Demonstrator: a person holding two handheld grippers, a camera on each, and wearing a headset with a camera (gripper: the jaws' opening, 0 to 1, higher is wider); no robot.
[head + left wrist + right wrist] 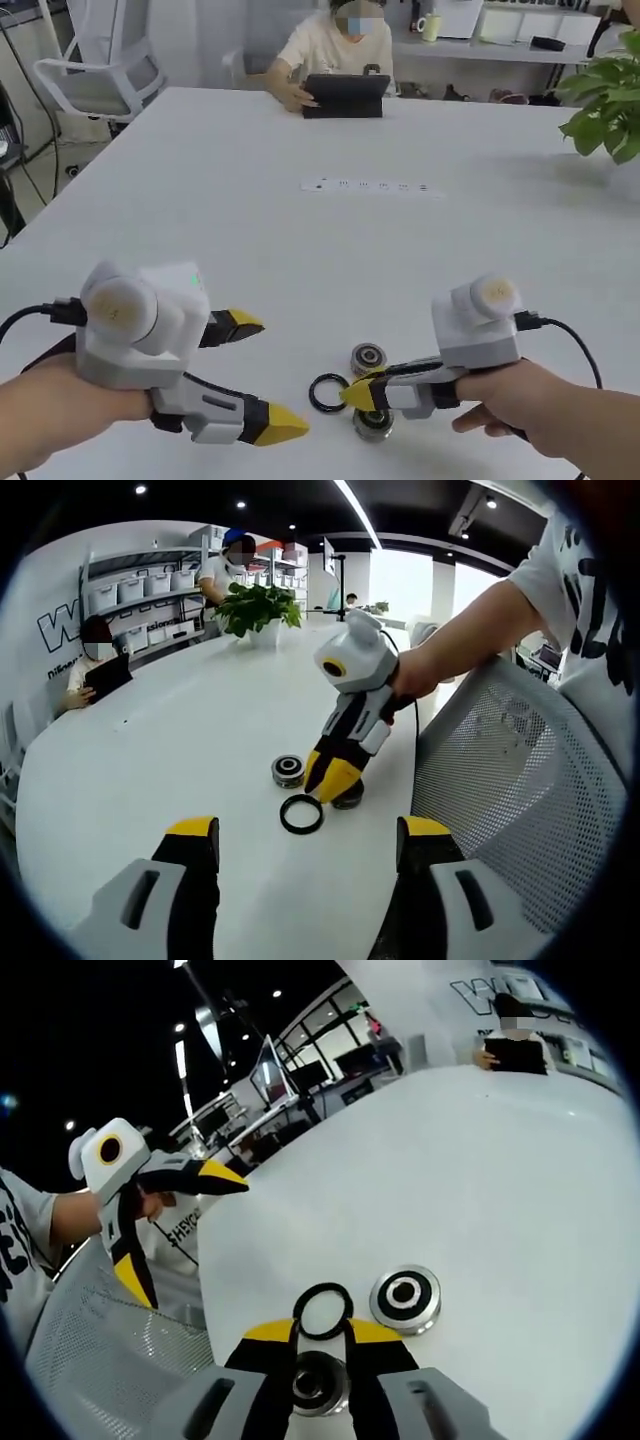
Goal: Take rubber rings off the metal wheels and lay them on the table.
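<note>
Roughly halfway, by the look of it. Your left tool (pixel 267 374) hangs released over the worktop (pixel 300 250) at the lower left, its yellow-tipped jaws spread wide and holding nothing. To its right, one black rubber ring (pixel 313 393) lies flat and free on the white surface, so that part of the job counts as done. Just beyond the ring sits the far wheel (pixel 368 357). In the right gripper view its rim shows grey metal, so I judge it to be the one already stripped. Right of the ring, your right tool (pixel 358 392) is clenched on the near wheel (pixel 372 424), which rests on the worktop between the jaws, close beside the loose ring and, as far as I can tell, not touching it. That wheel shows a dark outer band, so it probably still wears its ring. That is what you have left: peel it off and lay it beside the first. The worktop is a broad, plain white table with a matte face, and a white socket strip (pixel 370 186) lies flat midway across. Around it, from the left, are a white office chair (pixel 95 70), a person (pixel 330 45) seated at the far edge with a dark tablet (pixel 345 95), and a green plant (pixel 610 100) at the right.
</note>
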